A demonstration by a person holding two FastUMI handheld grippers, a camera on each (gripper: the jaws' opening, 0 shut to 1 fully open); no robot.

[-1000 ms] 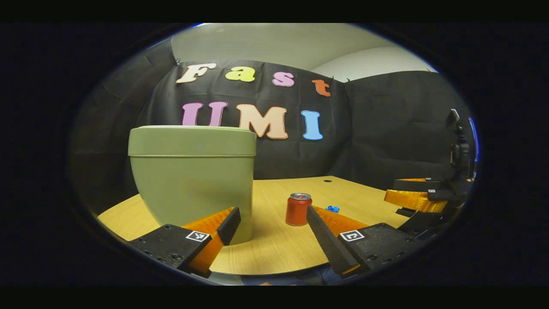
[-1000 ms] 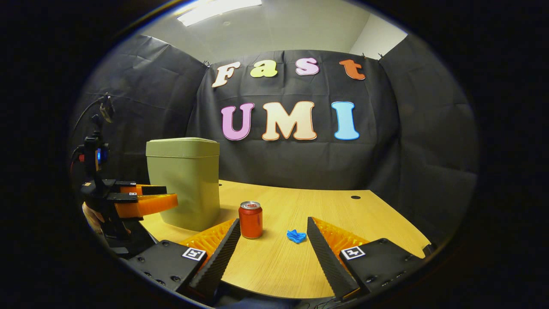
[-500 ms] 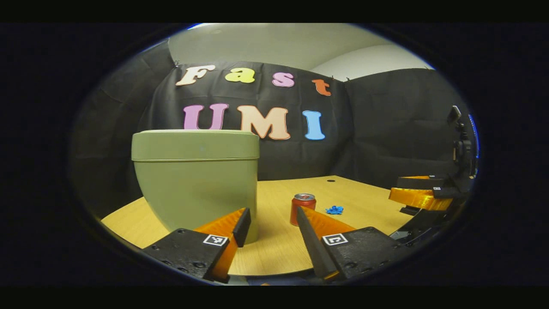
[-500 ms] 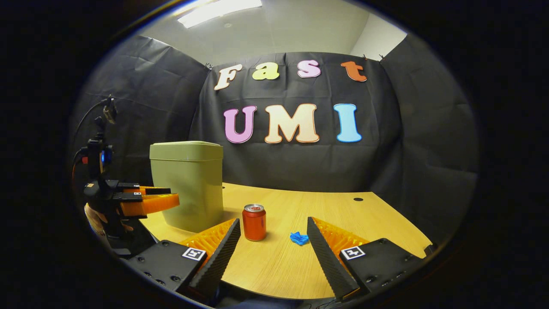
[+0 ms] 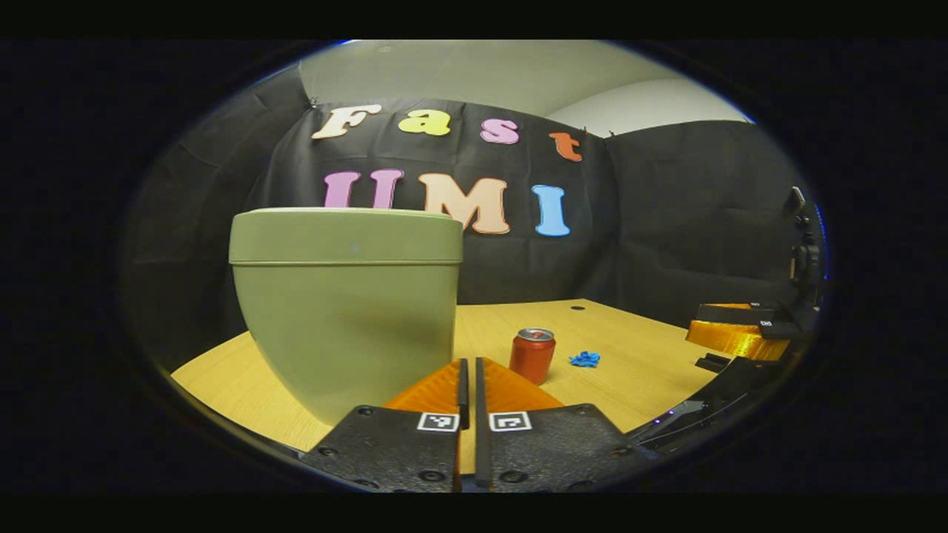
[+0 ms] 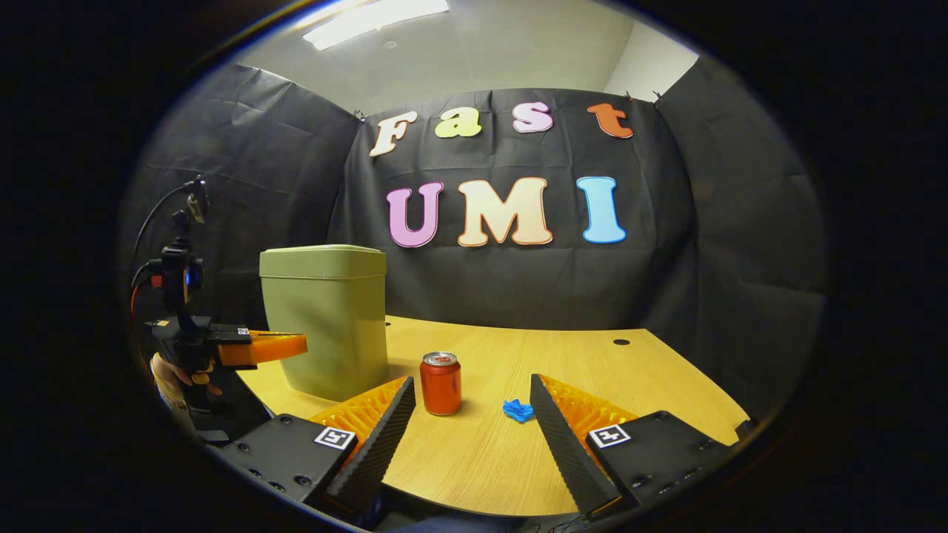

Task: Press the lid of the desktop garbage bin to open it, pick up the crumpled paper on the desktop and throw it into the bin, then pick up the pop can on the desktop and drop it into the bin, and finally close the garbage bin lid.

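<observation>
No wording can be read off the small red metal pop can (image 6: 441,383); any print on it seems too blurred. The square black-and-white coded tags (image 6: 334,437) on the claw bodies carry patterns, not letters.

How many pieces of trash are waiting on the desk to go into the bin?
2: a red pop can standing upright near the green bin, and a small blue crumpled paper just to the can's right. Anything behind the bin would be hidden.

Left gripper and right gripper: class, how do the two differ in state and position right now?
The left gripper has its fingers closed together on nothing; the right gripper is spread wide. The left sits in front of the green bin; the right frames the pop can and blue crumpled paper. Neither holds anything.
</observation>
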